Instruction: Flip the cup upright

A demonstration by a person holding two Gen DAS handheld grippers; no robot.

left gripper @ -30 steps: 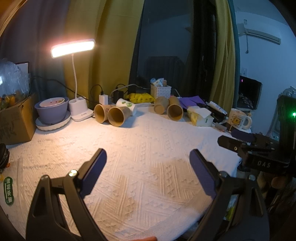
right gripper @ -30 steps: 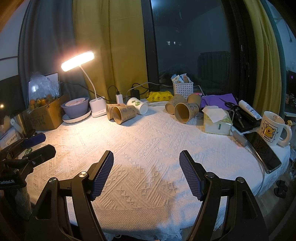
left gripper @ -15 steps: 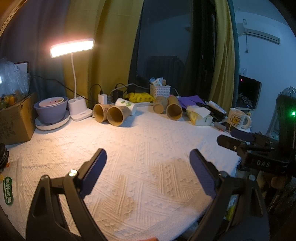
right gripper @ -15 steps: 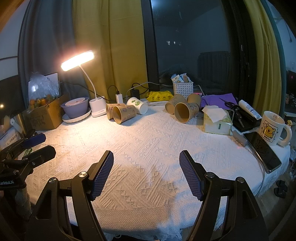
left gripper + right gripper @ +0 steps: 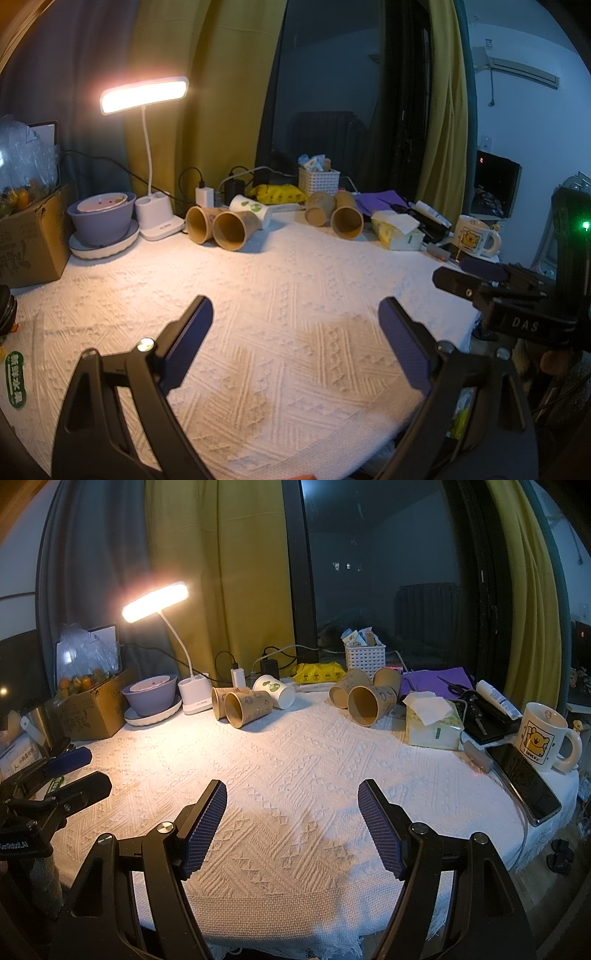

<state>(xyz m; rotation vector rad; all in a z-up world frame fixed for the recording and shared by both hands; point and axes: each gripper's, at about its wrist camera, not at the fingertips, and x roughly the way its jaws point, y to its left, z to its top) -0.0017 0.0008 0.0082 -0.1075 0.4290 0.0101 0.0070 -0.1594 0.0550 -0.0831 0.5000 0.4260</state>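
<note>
Several paper cups lie on their sides at the far side of the white cloth. Two brown cups (image 5: 229, 230) (image 5: 245, 710) lie left with a white green-printed cup (image 5: 251, 212) (image 5: 275, 690) behind them. More brown cups (image 5: 345, 221) (image 5: 369, 703) lie right of centre. My left gripper (image 5: 295, 332) is open and empty over the near cloth. My right gripper (image 5: 291, 812) is open and empty near the front edge. Each gripper also shows at the other view's side: the right gripper (image 5: 476, 277), the left gripper (image 5: 70, 775).
A lit desk lamp (image 5: 157, 600), a purple bowl on a plate (image 5: 151, 694) and a cardboard box (image 5: 92, 709) stand at the back left. A tissue pack (image 5: 432, 723), a phone (image 5: 524, 782) and a bear mug (image 5: 543, 734) sit right. A white basket (image 5: 364, 657) stands at the back.
The left wrist view has shifted very slightly. Both grippers stay open and the cups have not moved.
</note>
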